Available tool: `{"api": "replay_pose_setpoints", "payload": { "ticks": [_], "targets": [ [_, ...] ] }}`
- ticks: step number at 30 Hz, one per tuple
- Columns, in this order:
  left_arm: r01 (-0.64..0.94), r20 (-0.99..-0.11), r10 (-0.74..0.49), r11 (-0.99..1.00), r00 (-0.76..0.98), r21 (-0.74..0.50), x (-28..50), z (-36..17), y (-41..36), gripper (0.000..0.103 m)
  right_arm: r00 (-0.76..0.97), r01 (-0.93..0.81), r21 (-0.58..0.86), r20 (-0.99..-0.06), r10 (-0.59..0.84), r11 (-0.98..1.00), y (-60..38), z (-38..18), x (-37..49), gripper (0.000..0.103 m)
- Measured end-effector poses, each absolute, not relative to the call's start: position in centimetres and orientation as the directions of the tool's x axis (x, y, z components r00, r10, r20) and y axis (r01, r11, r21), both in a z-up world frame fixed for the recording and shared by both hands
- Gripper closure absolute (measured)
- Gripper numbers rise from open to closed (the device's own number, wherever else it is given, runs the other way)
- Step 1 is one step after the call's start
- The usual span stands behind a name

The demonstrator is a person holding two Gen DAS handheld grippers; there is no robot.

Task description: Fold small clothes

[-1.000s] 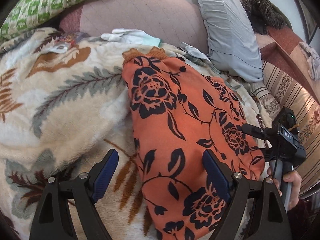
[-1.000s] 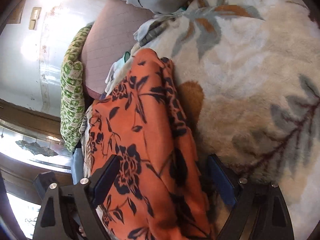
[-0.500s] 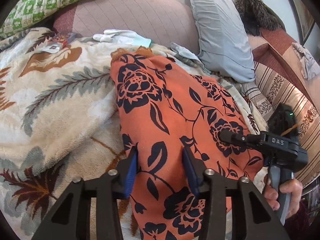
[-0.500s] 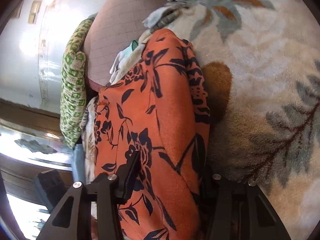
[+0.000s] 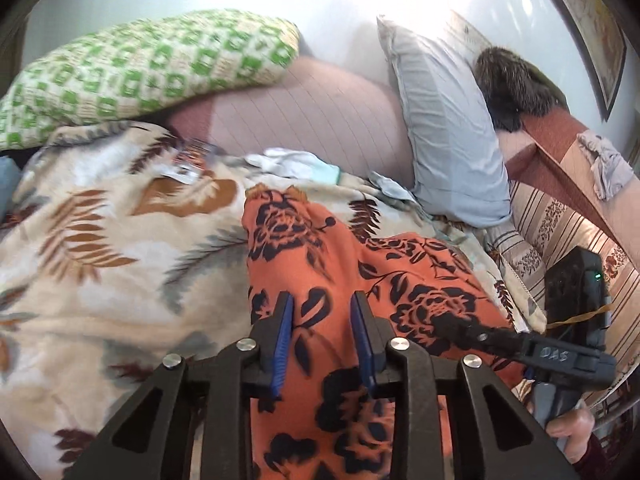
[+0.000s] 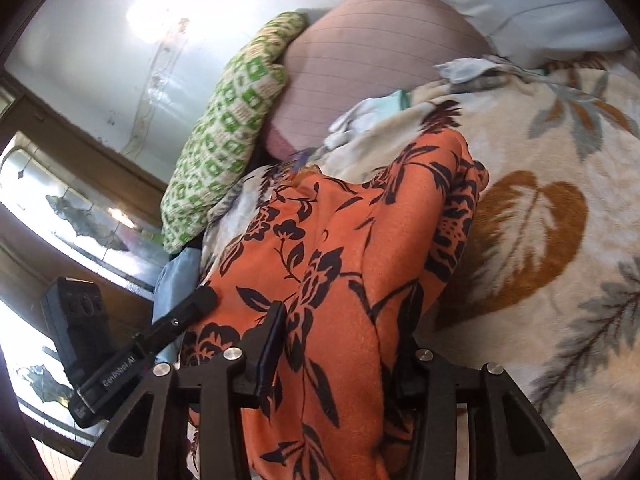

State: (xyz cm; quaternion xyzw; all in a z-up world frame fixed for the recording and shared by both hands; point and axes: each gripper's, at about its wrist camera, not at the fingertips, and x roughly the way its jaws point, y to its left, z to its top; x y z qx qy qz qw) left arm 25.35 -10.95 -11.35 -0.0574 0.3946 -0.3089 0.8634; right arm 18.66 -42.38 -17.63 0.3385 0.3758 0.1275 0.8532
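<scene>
An orange garment with black flowers (image 5: 320, 248) lies on a cream leaf-patterned blanket (image 5: 120, 260). My left gripper (image 5: 322, 334) has its jaws closing on the near edge. A raised ridge of the cloth is pinched between the blue pads (image 5: 282, 340). In the right wrist view the same garment (image 6: 340, 240) rises in a fold. My right gripper (image 6: 338, 346) is closing on its near end, with thick cloth bunched between the fingers (image 6: 272, 344). The right gripper (image 5: 460, 330), held in a hand, also shows at the garment's right edge in the left wrist view. The left gripper (image 6: 200, 300) shows at the other edge.
A green-patterned pillow (image 5: 140, 68), a pink cushion (image 5: 320, 120) and a grey pillow (image 5: 440, 132) line the far side. Small white and pale-green cloths (image 5: 292, 162) lie near the cushion. A striped sofa arm (image 5: 560, 232) stands at the right.
Both grippers went from wide open over the garment to closed on its near edge. Both have since risen, pulling the cloth up off the blanket into a fold.
</scene>
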Motion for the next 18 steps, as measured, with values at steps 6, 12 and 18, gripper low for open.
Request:
{"api": "replay_pose_setpoints", "payload": {
  "ticks": [6,12,18],
  "targets": [
    [0.532,-0.677,-0.470,0.836,0.565,-0.136,21.2,-11.3,-9.8,0.086,0.660,0.004,0.597,-0.604,0.447,0.802,-36.7,-18.1,16.8,0.062],
    [0.406,-0.773,-0.268,0.914,0.575,-0.014,22.4,-15.6,-7.0,0.086,0.567,0.225,0.480,-0.772,0.287,0.848,-38.8,-23.2,16.2,0.054],
    [0.320,-0.793,-0.436,0.892,0.427,-0.318,26.8,-18.1,-3.6,0.054,0.563,0.254,0.591,-0.734,0.379,0.766,-40.0,-24.4,15.7,0.040]
  ]
}}
